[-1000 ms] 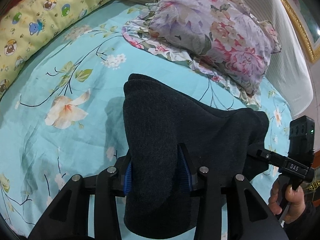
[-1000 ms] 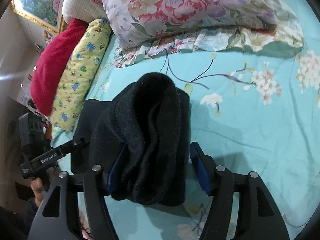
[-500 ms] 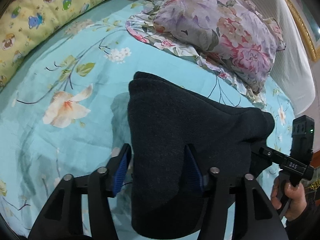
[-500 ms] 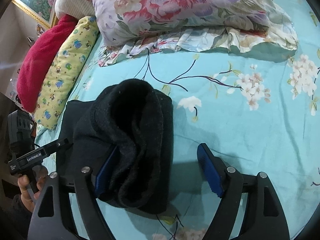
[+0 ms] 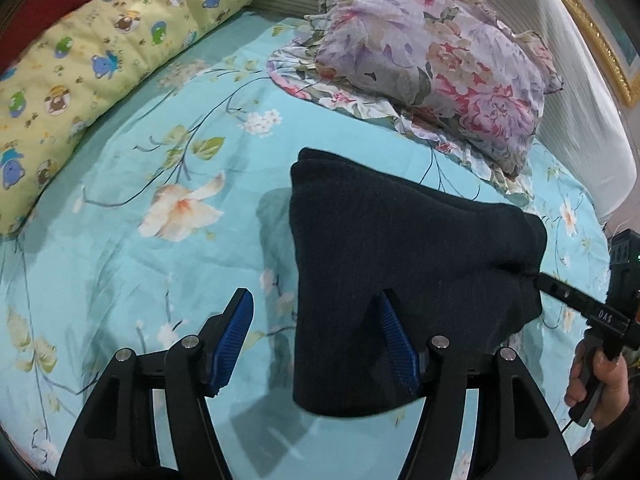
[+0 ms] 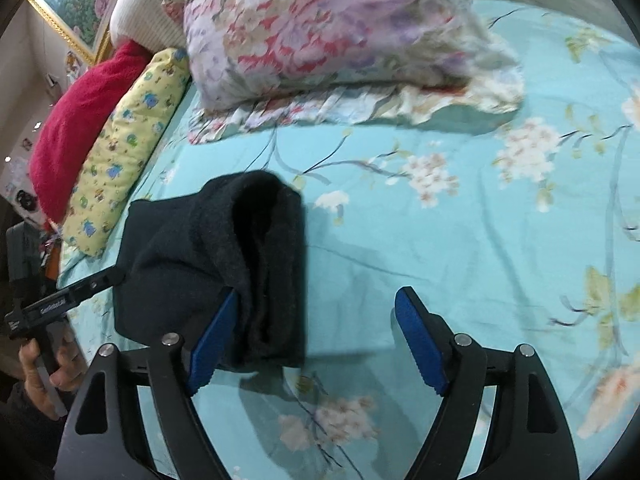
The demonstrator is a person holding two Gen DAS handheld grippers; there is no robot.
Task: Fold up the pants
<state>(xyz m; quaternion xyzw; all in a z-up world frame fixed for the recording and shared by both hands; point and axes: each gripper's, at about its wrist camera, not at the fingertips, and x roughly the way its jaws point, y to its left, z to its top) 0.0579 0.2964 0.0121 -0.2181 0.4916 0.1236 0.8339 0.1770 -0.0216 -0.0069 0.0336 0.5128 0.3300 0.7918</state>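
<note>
The dark navy pants [image 5: 400, 264] lie folded into a thick bundle on the turquoise floral bed sheet [image 5: 132, 264]. My left gripper [image 5: 316, 340] is open; the bundle's near end drapes over its right finger, the left finger stands apart. In the right wrist view the bundle [image 6: 240, 264] shows its folded layers end on. My right gripper [image 6: 316, 340] is open wide; its left pad touches the bundle's side, the right pad is well clear. Each gripper appears in the other's view, at the bundle's far side.
A floral ruffled pillow [image 5: 432, 56] lies behind the pants. A yellow cartoon-print pillow [image 5: 92, 56] and a red blanket [image 6: 76, 120] line the left of the bed. A white striped headboard cushion [image 5: 576, 112] stands at the back. Bare sheet [image 6: 500, 248] spreads to the right.
Both grippers have opened from being shut on the pants bundle. The bundle has settled onto the sheet. Both grippers have drawn back slightly.
</note>
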